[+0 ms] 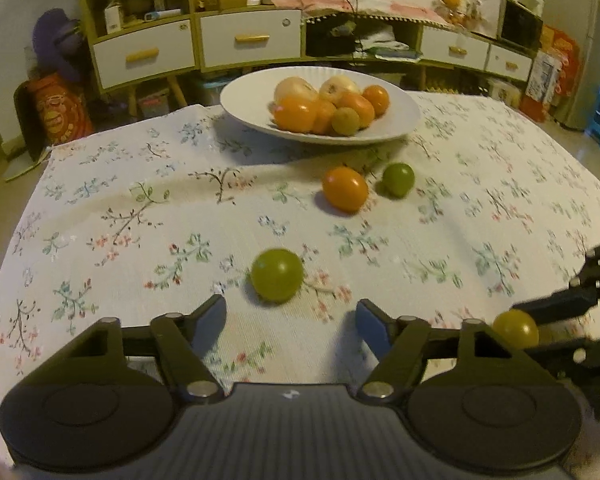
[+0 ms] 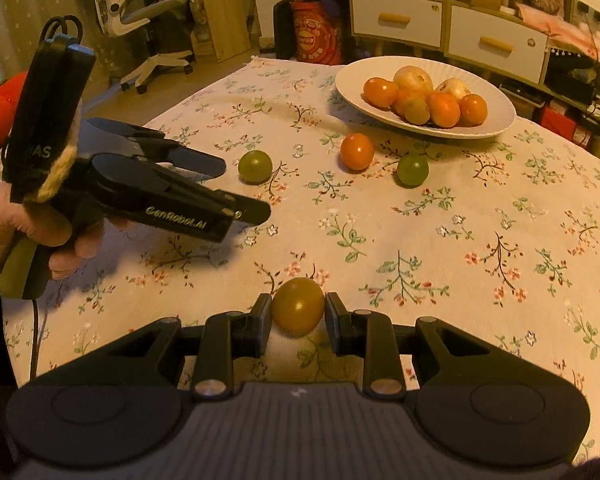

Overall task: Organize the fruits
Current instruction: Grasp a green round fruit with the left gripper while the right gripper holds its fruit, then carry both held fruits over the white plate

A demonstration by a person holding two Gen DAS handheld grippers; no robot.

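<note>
A white plate at the table's far side holds several orange and pale fruits; it also shows in the right wrist view. An orange fruit and a green fruit lie just in front of the plate. Another green fruit lies just ahead of my left gripper, which is open and empty. My right gripper is shut on a yellow-green fruit, just above the cloth. That fruit also shows at the right of the left wrist view.
A floral tablecloth covers the table. The left gripper hovers at the left in the right wrist view, near the green fruit. Cabinets and clutter stand beyond the table.
</note>
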